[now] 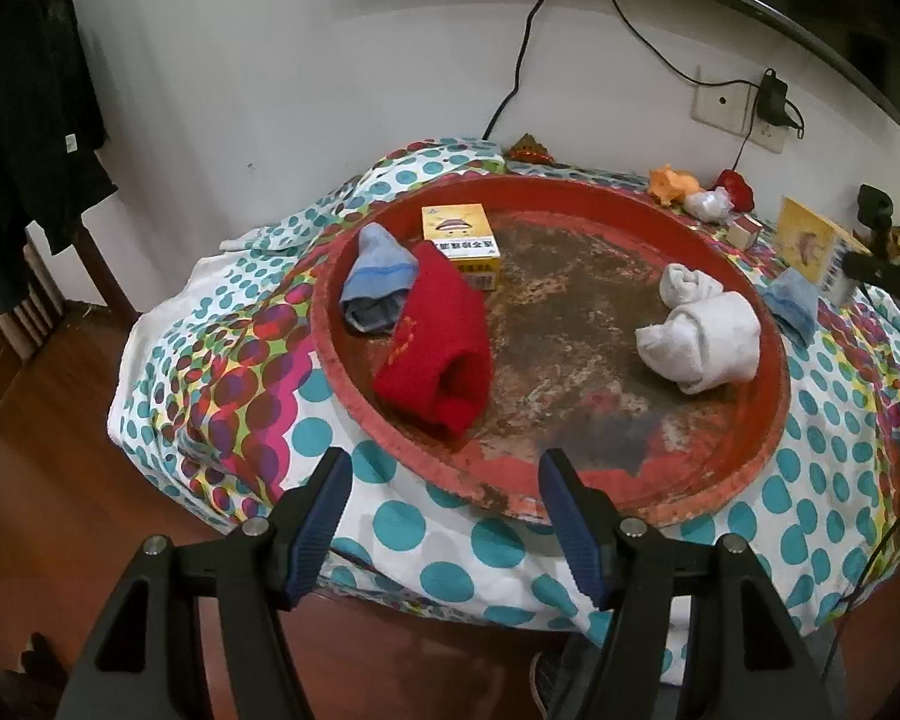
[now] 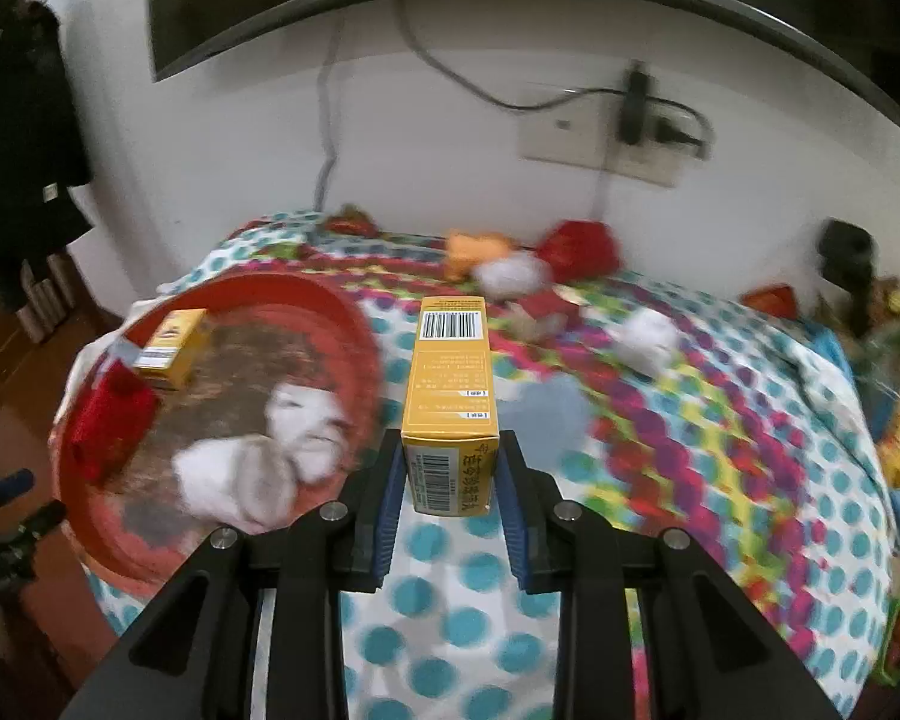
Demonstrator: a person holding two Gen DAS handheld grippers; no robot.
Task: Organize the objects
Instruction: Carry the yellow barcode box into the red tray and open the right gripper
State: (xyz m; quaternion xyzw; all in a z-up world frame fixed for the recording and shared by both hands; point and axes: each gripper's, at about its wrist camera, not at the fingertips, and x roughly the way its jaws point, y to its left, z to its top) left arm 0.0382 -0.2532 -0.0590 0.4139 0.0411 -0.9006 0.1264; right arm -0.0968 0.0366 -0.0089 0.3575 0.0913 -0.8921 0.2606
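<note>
A round red tray (image 1: pixel 768 324) (image 2: pixel 354 324) lies on the dotted cloth. In it are a yellow box (image 1: pixel 462 243) (image 2: pixel 171 345), a red sock roll (image 1: pixel 435 342) (image 2: pixel 111 414), a blue-grey sock (image 1: pixel 375 282) and white sock rolls (image 1: pixel 699 333) (image 2: pixel 258 474). My left gripper (image 1: pixel 444 480) hangs open over the tray's near rim with nothing between its fingers. My right gripper (image 2: pixel 450 456) is shut on a second, long yellow box (image 2: pixel 450 378), held above the cloth to the right of the tray. The right wrist view is blurred.
Small toys and wads lie along the wall: an orange one (image 1: pixel 672 183) (image 2: pixel 474 249), a red one (image 1: pixel 735 186) (image 2: pixel 579 249), a white wad (image 1: pixel 708 201) (image 2: pixel 510 273). A blue cloth (image 1: pixel 792 303) (image 2: pixel 546 414) lies right of the tray. A wall socket (image 1: pixel 726 99) with cables is behind.
</note>
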